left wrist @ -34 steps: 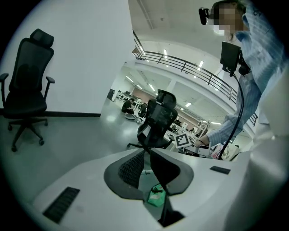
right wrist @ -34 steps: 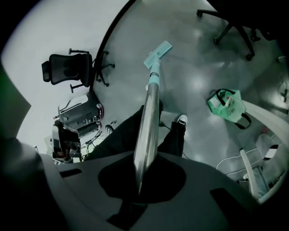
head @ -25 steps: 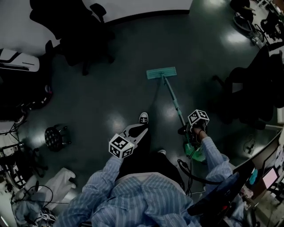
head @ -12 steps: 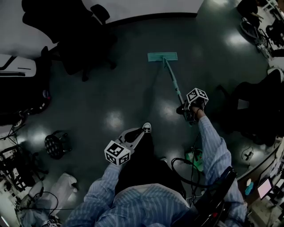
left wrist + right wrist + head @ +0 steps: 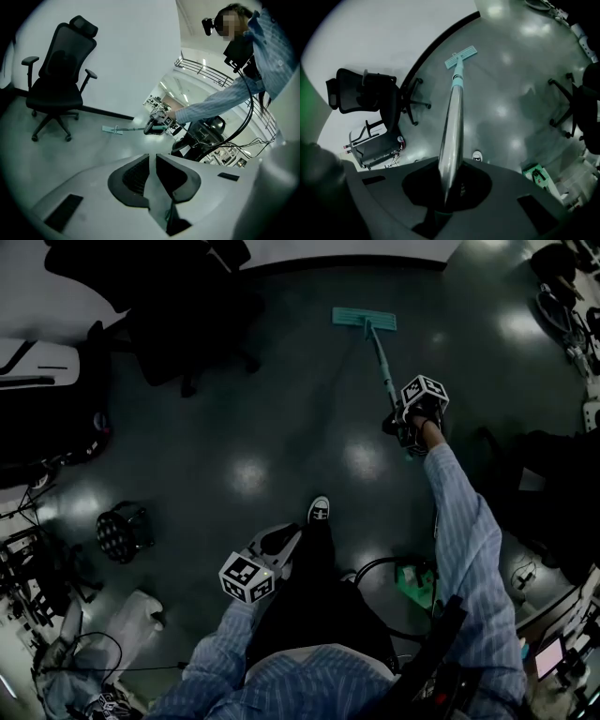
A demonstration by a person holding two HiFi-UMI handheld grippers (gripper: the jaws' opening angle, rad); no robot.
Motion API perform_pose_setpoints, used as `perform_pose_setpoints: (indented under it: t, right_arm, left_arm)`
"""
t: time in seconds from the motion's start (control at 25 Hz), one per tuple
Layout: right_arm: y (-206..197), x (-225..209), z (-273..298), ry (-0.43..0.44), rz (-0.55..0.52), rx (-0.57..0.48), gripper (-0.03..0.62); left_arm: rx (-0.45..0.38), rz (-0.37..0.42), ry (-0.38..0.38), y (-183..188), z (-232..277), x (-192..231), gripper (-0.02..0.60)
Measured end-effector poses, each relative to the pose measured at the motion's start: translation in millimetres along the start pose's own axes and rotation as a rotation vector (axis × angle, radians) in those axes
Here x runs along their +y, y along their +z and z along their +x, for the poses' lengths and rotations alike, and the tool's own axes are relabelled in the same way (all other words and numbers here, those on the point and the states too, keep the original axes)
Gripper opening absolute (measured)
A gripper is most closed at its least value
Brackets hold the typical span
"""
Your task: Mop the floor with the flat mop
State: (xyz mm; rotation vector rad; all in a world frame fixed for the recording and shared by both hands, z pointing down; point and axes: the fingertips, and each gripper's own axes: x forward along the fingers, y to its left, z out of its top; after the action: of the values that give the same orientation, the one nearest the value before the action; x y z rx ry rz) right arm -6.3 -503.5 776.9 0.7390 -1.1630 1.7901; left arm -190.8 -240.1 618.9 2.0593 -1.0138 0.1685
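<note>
Glossy dark floor; right gripper clamps flat mop by its shiny pole, left gripper closed.

Head cam: high above person, faced steeply down, wide fov; floor far below, mop & chair small near top edge.
L gripper cam: sat low, just behind own jaws, faced near-level across floor twd wall; chair mid-dist at left, R gripper & mop small at centre.
R gripper cam: looked along mop handle, v. close, down at floor.
Shared: floor, mop, chair in all 3; shoe in head + R views.
</note>
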Motion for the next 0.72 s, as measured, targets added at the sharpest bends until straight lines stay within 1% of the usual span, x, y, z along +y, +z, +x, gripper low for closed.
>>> perform_pose_setpoints:
  t: [0.2, 0.32, 0.52, 0.72]
  right_arm:
    - [38, 22, 3, 0.103, 0.061, -0.075, 0.026]
    - [39, 25, 11, 0.113, 0.063, -0.086, 0.026]
    - [6, 9, 14, 0.127, 0.068, -0.086, 0.026]
    - [-51, -17, 17, 0.150, 0.067, -0.069, 0.028]
  left_arm:
    - [-0.013, -0.037, 0.037, -8, -1, 13, 0.043]
    - [-0.020, -0.036, 0.041, -7, 0, 17, 0.043]
    - [-0.034, -0.001, 0.007, -3, -3, 0, 0.043]
    - [-0.047, 0.036, -0.024, -10, -4, -28, 0.043]
